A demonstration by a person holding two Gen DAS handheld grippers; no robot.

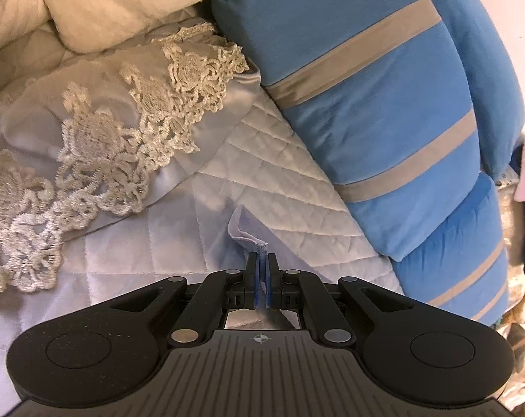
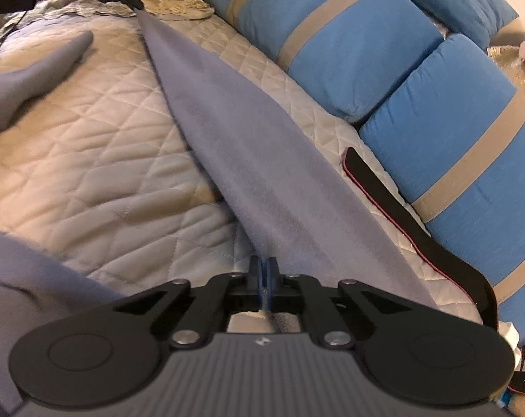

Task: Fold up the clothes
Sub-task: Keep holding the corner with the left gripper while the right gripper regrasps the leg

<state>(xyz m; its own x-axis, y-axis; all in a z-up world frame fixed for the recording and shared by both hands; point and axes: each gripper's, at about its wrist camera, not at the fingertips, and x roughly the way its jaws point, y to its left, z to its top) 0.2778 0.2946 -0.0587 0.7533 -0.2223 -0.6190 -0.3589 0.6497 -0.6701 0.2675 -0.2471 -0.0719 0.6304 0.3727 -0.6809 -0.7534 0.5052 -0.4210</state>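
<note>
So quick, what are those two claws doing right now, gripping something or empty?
Left claw: closed, pinching an edge of the grey-blue garment.
Right claw: closed on the same garment, stretched between both.

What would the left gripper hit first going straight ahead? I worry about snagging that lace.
Probably the quilted bedspread, then the blue striped pillow; the left gripper points right of the lace. Depth is unclear.
</note>
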